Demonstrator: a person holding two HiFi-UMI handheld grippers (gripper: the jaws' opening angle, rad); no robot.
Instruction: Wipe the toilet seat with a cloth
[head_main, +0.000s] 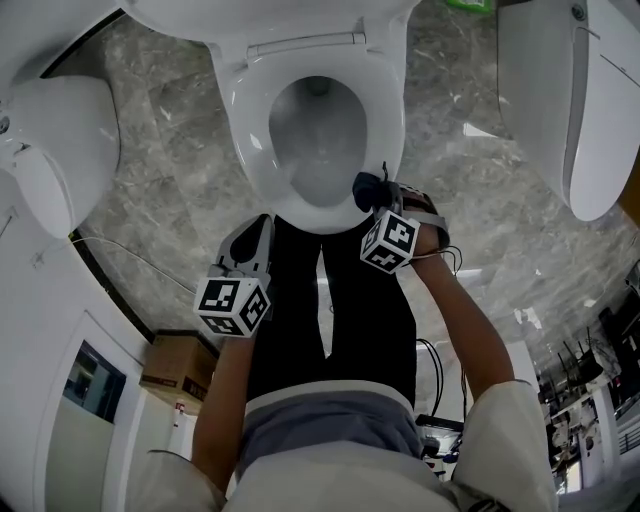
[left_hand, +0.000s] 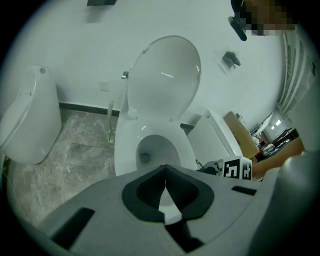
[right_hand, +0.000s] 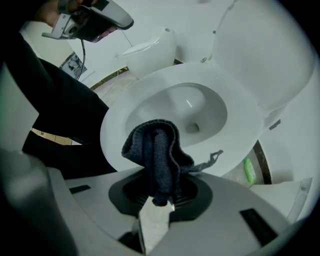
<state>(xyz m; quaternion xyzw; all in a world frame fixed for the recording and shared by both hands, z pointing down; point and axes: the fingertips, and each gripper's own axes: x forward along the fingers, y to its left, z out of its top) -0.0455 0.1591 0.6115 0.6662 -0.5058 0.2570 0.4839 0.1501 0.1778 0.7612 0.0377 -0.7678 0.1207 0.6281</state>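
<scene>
Hanging bunched from the right gripper (right_hand: 156, 194), a dark blue-grey cloth (right_hand: 155, 150) is pinched between the closed jaws. Its weave is seen as a coarse knit, folded into thick soft ridges, with one frayed thread trailing to the side. In the head view the cloth (head_main: 367, 189) is held at the near edge of the toilet seat (head_main: 386, 125), on the person's right; whether it touches the seat cannot be made out. The left gripper (left_hand: 165, 186) is held apart from the toilet, nearer the person, with its jaws pressed together on nothing.

The seat (right_hand: 125, 117) is shown as a smooth, glossy white oval ring around a pale bowl, with the rounded lid (left_hand: 162, 80) raised against a plain white wall. The floor (head_main: 170, 150) is laid with grey, veined stone-like tiles with a slight sheen. Two more white glazed fixtures (head_main: 580, 110) (head_main: 50, 150) are mounted at either side. A brown cardboard box (head_main: 180, 365) is placed by the wall, and a small green object (right_hand: 248, 170) is seen lying beside the toilet base.
</scene>
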